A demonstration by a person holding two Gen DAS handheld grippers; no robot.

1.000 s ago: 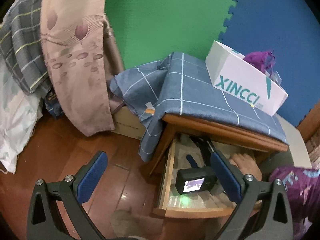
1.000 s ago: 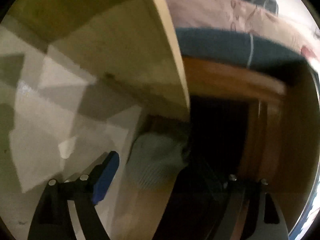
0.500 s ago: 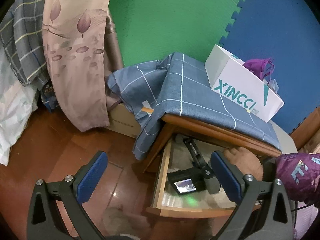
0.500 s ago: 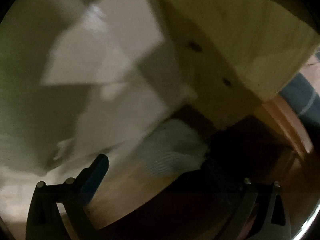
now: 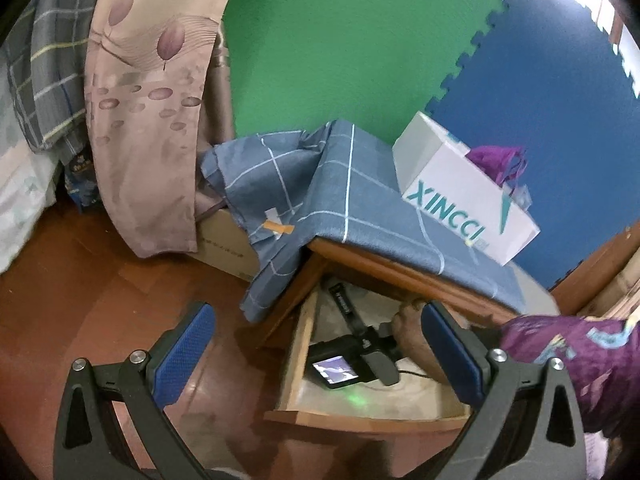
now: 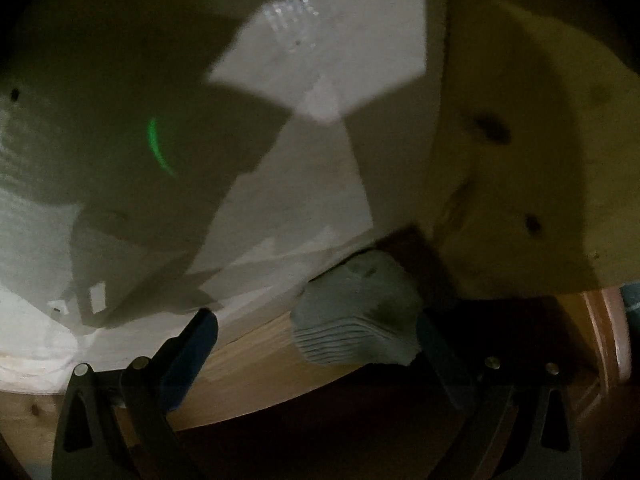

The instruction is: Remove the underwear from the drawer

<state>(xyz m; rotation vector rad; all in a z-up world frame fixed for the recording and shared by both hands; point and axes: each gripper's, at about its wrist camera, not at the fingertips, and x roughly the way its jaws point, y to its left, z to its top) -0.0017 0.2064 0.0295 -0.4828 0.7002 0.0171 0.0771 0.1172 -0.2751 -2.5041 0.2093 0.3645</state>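
The wooden drawer point(image 5: 296, 344) of the nightstand stands pulled out. In the left wrist view the right gripper's body point(image 5: 360, 356) reaches into it, held by a hand. My left gripper point(image 5: 316, 352) is open and empty, held above the floor in front of the drawer. In the right wrist view my right gripper point(image 6: 316, 344) is open inside the drawer, and a folded pale grey-green underwear point(image 6: 356, 316) lies between its fingers against the drawer's wooden wall point(image 6: 520, 184). The jaws are wide apart and not closed on the cloth.
A blue checked cloth point(image 5: 360, 204) covers the nightstand top, with a white XINCCI box point(image 5: 460, 196) holding purple fabric on it. A pink patterned sheet point(image 5: 148, 100) hangs at the left beside a cardboard box point(image 5: 228, 240). The floor point(image 5: 80, 288) is red-brown wood. The drawer bottom has a white liner point(image 6: 304, 80).
The right gripper has turned inside the drawer and moved closer, so the folded underwear now sits between its open fingers. The left gripper has drifted back slightly, still open.
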